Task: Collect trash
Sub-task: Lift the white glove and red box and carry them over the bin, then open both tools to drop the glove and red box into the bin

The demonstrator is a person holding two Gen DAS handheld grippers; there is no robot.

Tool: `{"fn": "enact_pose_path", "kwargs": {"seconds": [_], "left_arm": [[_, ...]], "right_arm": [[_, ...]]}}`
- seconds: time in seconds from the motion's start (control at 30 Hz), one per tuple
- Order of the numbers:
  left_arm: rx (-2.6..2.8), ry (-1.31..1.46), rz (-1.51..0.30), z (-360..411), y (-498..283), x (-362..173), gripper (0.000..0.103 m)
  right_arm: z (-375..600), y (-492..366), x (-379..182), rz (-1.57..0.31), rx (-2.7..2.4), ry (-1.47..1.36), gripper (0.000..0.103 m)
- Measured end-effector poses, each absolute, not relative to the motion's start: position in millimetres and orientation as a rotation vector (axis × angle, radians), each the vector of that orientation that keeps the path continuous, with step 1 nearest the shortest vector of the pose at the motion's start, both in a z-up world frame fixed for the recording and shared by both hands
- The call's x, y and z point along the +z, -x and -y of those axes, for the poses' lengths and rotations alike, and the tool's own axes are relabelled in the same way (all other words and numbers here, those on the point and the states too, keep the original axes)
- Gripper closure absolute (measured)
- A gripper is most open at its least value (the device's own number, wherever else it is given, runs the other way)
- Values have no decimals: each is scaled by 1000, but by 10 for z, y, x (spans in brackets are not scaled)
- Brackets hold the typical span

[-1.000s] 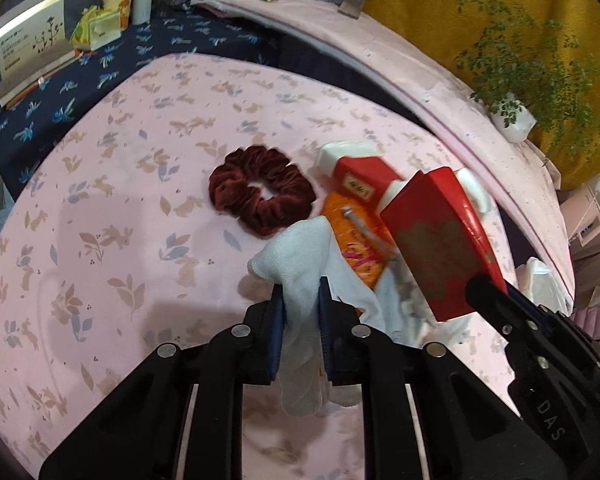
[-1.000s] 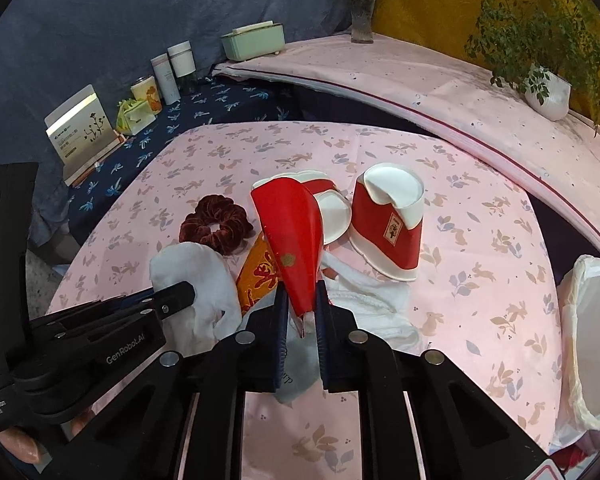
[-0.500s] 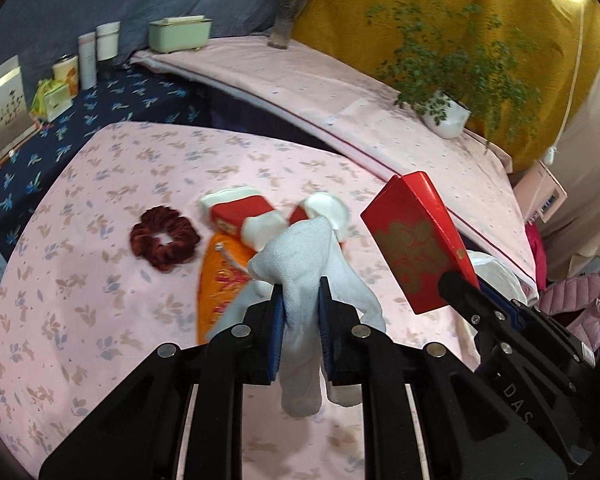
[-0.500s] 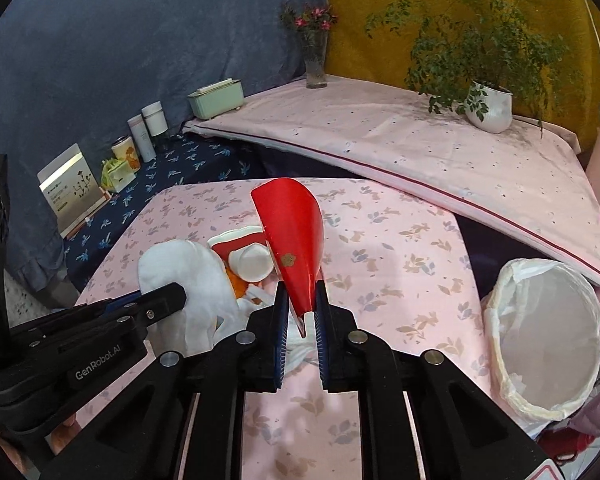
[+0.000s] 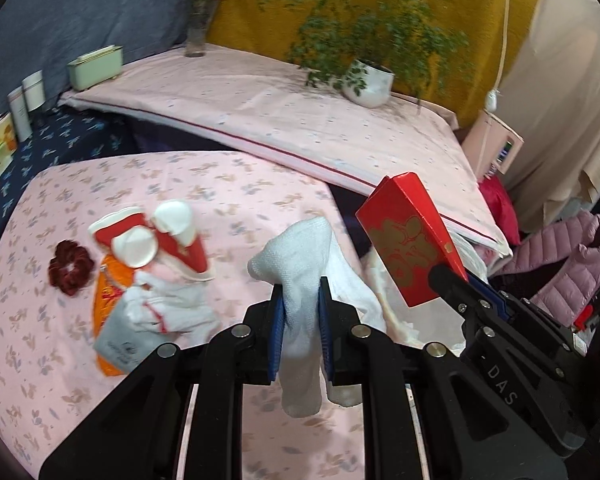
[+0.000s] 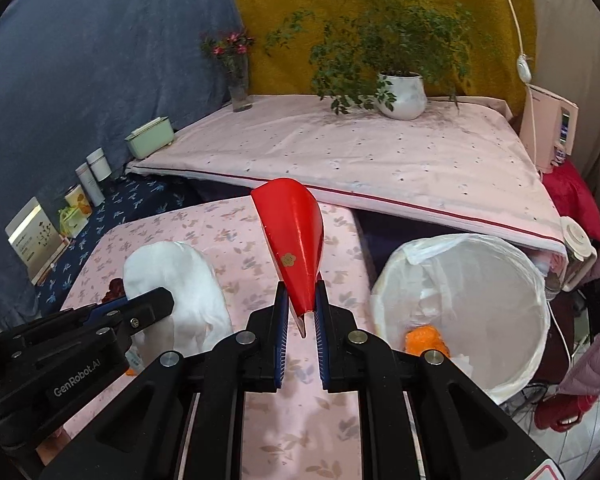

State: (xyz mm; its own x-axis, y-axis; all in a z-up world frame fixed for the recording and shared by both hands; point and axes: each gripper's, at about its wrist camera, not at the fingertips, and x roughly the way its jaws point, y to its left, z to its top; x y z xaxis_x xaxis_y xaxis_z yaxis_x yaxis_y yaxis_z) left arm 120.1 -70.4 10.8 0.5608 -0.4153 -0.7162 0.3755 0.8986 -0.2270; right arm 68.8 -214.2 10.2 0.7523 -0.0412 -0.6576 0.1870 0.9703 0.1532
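While both items hang clear of the pink tablecloth (image 5: pixel 228 184), beside the lined bin (image 6: pixel 460 300):
- red paper carton (image 6: pixel 296 248) — light, crushable; right gripper (image 6: pixel 302 312) pinches its narrow end.
- white tissue (image 5: pixel 300 280) — limp, featherweight; left gripper (image 5: pixel 301 312) clamps mid-fold.

I saw potted plant (image 6: pixel 402 94), flower vase (image 6: pixel 238 84), green box (image 6: pixel 150 143) on pink-sheeted ledge (image 6: pixel 360 152); scrunchie (image 5: pixel 70 267) on table.
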Motion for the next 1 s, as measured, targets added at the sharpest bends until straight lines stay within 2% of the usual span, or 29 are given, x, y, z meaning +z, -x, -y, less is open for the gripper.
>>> {"fn": "enact_pose_path", "kwargs": {"seconds": [0.63,0.73,0.77,0.87,0.9,1.0], "left_arm": [[-683,-48,-878,2251,-1185,7,87],[-701,-49,-879,2371,-1202,-19,84],[-704,-46,-877,2392,-1205,-21,82],[-658,-52,-874,2425,-1233,-37,45],[-641,-47,-865,2403,-1239,-38,44],[-608,-50,-866,2332,-1276,-64,44]], "right_arm": [[3532,-363,-299,-747,-362,-341,91],[3618,-365,-335,-750,-377,-349,91],[3640,-367,-342,-748,-383,-354,91],[3683,-369,-344,-733,-408,-368,80],[3689,-369,-342,-730,-410,-370,74],[3658,-387,-332,-732,-407,-350,69]]}}
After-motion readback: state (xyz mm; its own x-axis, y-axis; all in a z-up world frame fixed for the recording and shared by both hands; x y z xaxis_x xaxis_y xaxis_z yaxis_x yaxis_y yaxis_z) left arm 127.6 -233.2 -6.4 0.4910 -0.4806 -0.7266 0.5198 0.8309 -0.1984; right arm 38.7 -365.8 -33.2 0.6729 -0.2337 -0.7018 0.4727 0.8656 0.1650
